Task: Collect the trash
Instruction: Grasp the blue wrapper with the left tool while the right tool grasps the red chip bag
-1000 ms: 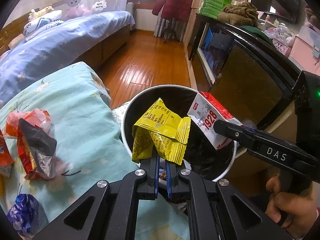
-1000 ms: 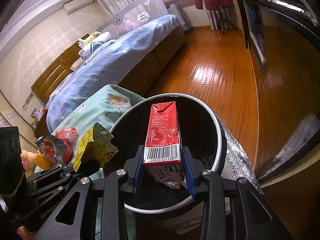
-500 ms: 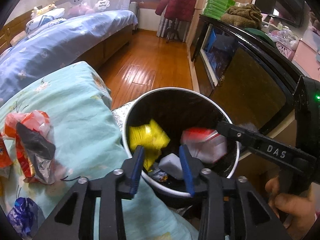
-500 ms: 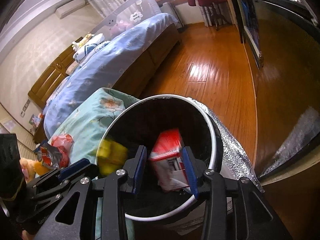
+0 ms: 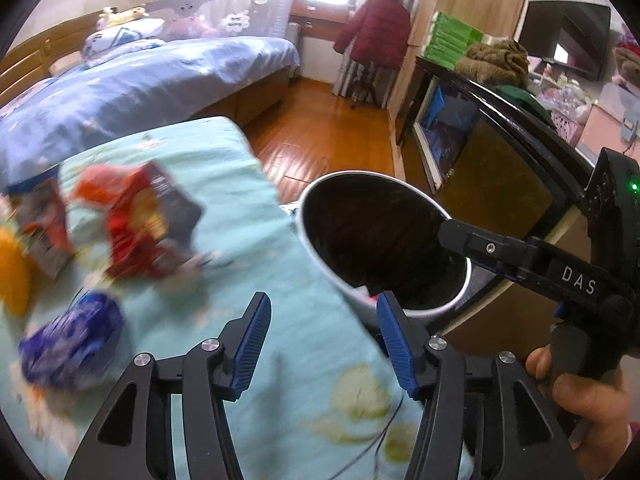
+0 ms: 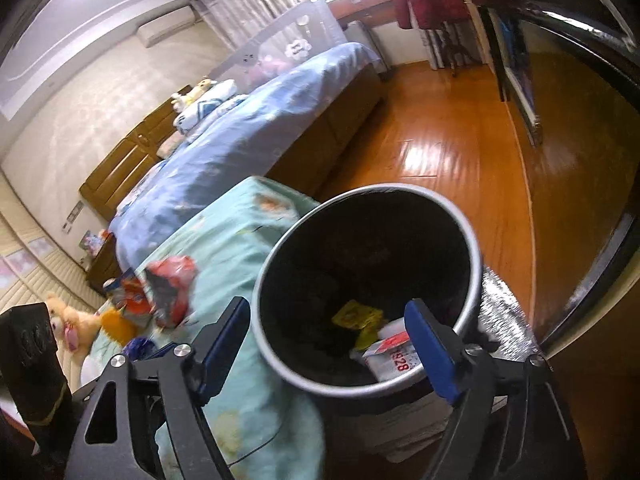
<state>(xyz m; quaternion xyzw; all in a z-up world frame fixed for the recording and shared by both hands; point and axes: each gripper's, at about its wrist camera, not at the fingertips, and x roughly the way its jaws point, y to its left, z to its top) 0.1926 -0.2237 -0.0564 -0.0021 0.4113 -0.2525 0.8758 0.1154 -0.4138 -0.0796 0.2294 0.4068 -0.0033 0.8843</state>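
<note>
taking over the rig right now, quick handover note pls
Left tool: open, empty, over the teal blanket by the bin.
Right tool: open, empty, above the trash bin.
Done: yellow wrapper and red-and-white carton lie inside the bin.
Left: red-orange wrapper pile, blue wrapper and the other packets beside them, all blurred, lie on the blanket. The orange thing at the edge is too unclear to call trash.

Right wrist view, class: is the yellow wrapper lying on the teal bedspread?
No, the yellow wrapper lies at the bottom of the bin, beside the carton, not on the bedspread.
</note>
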